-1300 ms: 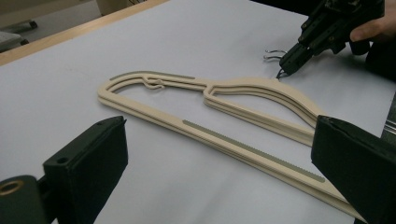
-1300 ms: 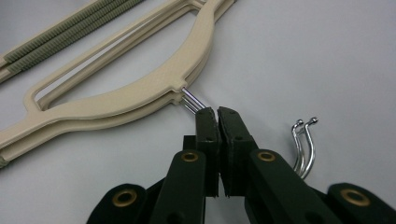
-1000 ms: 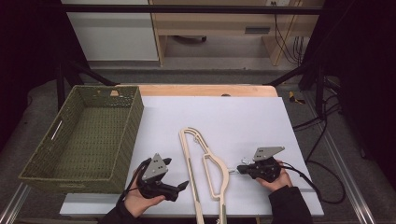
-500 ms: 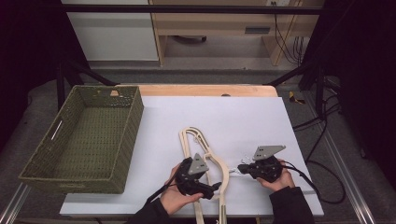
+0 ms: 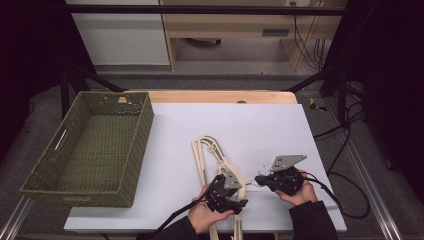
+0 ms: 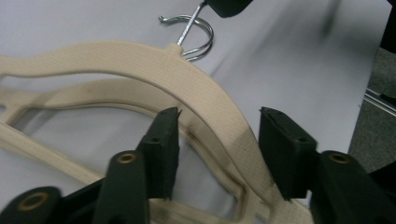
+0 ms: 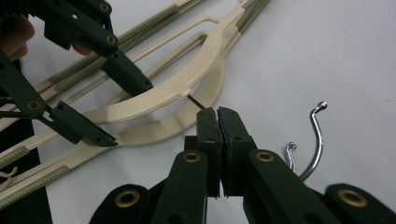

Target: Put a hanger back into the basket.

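A: How many hangers do you count on the white table top (image 5: 240,125)?

B: Two cream plastic clothes hangers (image 5: 212,155), one stacked on the other, each with a thin metal hook (image 7: 317,135). They lie in the near half of the table, and their long axis runs from the near edge away toward the far edge. To the left stands one green woven basket (image 5: 95,145) with nothing in it, well apart from them.

A: And the grippers?

B: Also two. The right gripper (image 7: 217,112) is clenched on the metal stem of the upper hanger, just where the stem leaves the cream shoulder. I judge it lifts this hanger a little, because a gap shows between the two shoulders.

A: What about the left one?

B: The left gripper (image 6: 218,116) is released, and its jaws have just been closing. The curved shoulder (image 6: 205,93) of the upper hanger passes between them, but the pads (image 6: 163,140) do not press it yet; I see space on both sides.

A: So which way is the hanger from this claw?

B: Straight ahead, already inside the mouth. The shoulder crosses the opening at a slant, from upper left to lower right in the left gripper view. The left hand (image 5: 202,217) is nearer to the body of the hanger, the right hand (image 5: 300,192) holds the hook end. I think the jaws only need to close further to take it.
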`<state>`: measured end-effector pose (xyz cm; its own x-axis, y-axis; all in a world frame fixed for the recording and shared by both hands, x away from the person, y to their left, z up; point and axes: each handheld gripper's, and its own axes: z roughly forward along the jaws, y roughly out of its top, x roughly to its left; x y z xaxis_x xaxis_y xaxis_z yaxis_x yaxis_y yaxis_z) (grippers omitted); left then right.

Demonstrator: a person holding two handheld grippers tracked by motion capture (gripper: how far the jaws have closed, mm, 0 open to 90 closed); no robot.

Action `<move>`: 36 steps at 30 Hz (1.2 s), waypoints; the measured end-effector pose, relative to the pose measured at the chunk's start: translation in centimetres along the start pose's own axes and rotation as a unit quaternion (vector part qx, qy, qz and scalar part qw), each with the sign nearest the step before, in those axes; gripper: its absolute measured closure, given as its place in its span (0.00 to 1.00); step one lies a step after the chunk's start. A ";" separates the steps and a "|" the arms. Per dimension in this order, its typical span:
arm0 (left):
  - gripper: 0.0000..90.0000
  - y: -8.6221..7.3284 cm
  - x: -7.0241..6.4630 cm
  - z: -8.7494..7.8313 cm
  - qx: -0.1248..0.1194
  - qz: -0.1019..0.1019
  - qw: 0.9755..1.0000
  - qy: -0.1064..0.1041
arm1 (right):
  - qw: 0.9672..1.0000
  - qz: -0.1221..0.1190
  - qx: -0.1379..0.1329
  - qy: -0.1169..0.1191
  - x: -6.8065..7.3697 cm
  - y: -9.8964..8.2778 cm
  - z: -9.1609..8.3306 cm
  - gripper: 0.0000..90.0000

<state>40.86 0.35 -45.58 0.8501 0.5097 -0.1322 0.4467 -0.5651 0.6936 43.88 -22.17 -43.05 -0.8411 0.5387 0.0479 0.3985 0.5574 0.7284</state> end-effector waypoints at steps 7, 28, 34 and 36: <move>0.70 -0.1 -0.3 -0.1 0.000 -0.022 1.000 0.000 | 1.000 -0.006 0.005 -0.008 0.3 0.3 -0.2 0.99; 0.84 -1.1 0.6 -2.5 -0.010 -0.053 0.997 0.050 | 0.998 -0.017 -0.051 -0.018 2.5 1.8 -2.7 0.73; 0.84 -1.0 1.2 -3.7 -0.024 -0.062 0.996 0.052 | 0.993 -0.007 -0.114 -0.010 4.2 3.2 -3.4 0.45; 0.84 -0.9 1.5 -4.3 -0.029 -0.063 0.996 0.054 | 0.992 -0.004 -0.129 -0.013 4.6 3.4 -3.6 0.38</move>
<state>40.49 4.42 -43.37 0.7518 0.6429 -0.1462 0.5285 -0.4551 0.7167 40.09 -20.07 -37.88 -0.8332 0.5524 0.0262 0.2821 0.3838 0.8793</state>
